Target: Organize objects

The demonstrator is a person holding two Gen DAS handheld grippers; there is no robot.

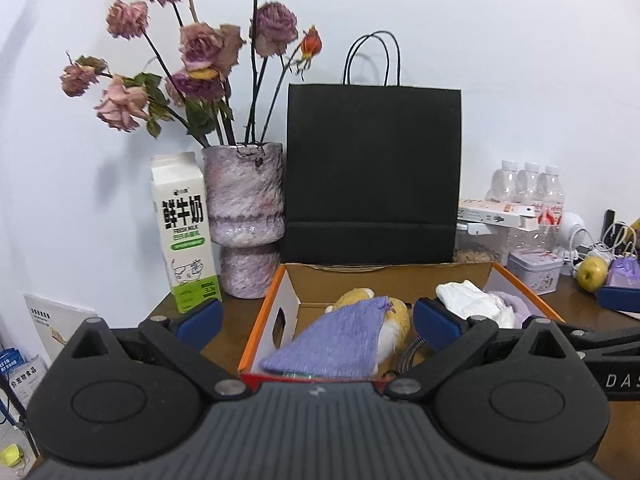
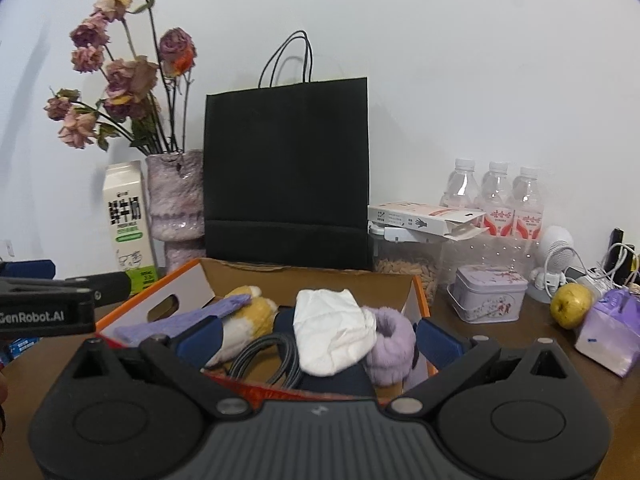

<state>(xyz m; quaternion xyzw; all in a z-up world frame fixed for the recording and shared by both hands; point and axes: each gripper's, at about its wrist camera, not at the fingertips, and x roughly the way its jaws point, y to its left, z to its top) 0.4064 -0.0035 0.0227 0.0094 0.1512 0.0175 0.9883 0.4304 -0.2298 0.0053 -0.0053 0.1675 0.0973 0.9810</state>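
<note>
left gripper [image 1: 318, 322]: fingers spread wide, blue pads apart, nothing between them; it hovers at the near edge of the box, and its body shows at the left edge of the right wrist view.
right gripper [image 2: 318, 338]: fingers spread wide and holding nothing, hanging over the near side of the box with the white cloth and the purple fluffy piece between the pads.
cardboard box [image 2: 420, 292]: open-topped, orange rim, white outer wall with a hand slot on its left side; it sits on the brown table [image 2: 500, 344], its far wall right in front of the black paper bag [image 2: 286, 168].
box contents: a purple knit piece [image 1: 332, 348] lies over a yellow and white plush toy [image 2: 248, 316] on the left; a coiled grey cable [image 2: 272, 354] sits in the middle; a crumpled white cloth [image 2: 332, 328] rests partly on a purple fluffy piece [image 2: 390, 346] on the right.
left of the box: a milk carton [image 1: 186, 232] and a mottled vase [image 1: 246, 216] of dried roses stand side by side near the table's left edge, close to the box's far left corner.
right of the box: a lilac tin [image 2: 490, 294] stands just beside the right wall, then a yellow-green apple [image 2: 570, 306] and a purple packet [image 2: 610, 330].
behind those: a clear container [image 2: 408, 260] with a white carton on its lid, and three water bottles [image 2: 496, 200] against the wall.
open room: bare table shows in front of the tin and along the box's left wall.
</note>
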